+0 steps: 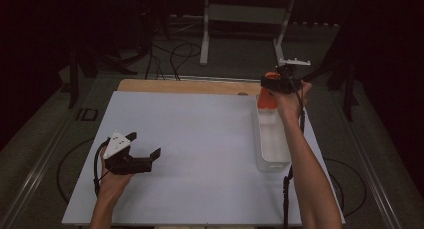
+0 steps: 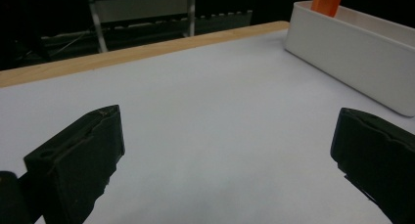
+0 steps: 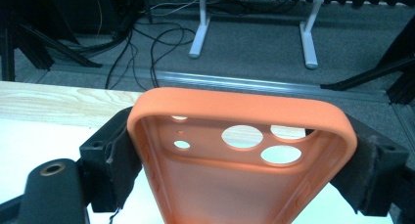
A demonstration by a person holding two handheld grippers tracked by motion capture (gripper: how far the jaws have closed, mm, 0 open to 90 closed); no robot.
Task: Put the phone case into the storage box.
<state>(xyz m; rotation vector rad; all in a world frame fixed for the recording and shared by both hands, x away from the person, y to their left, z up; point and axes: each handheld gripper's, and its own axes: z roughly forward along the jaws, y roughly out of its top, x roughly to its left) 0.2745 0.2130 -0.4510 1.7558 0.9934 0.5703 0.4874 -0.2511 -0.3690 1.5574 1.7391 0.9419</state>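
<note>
I am pinching an orange phone case [image 3: 240,155] by its two long sides in my right claw [image 3: 240,160], holding it over the far end of the white bin [image 1: 272,139]. My left claw [image 1: 145,156] is hovering spread above the tabletop [image 1: 200,134].

The high view is dim and a little soft — the white bench [image 1: 200,154] is the one lit area, while the floor and room beyond sink into near-black. Shadows on it are faint, so the light seems diffuse and from above. In the left gripper view the near black jaws are blurred and the white bin [image 2: 352,62] looks fairly sharp. The right gripper view is brighter — the orange phone case [image 3: 240,160] shows evenly lit, slightly soft up close.
</note>
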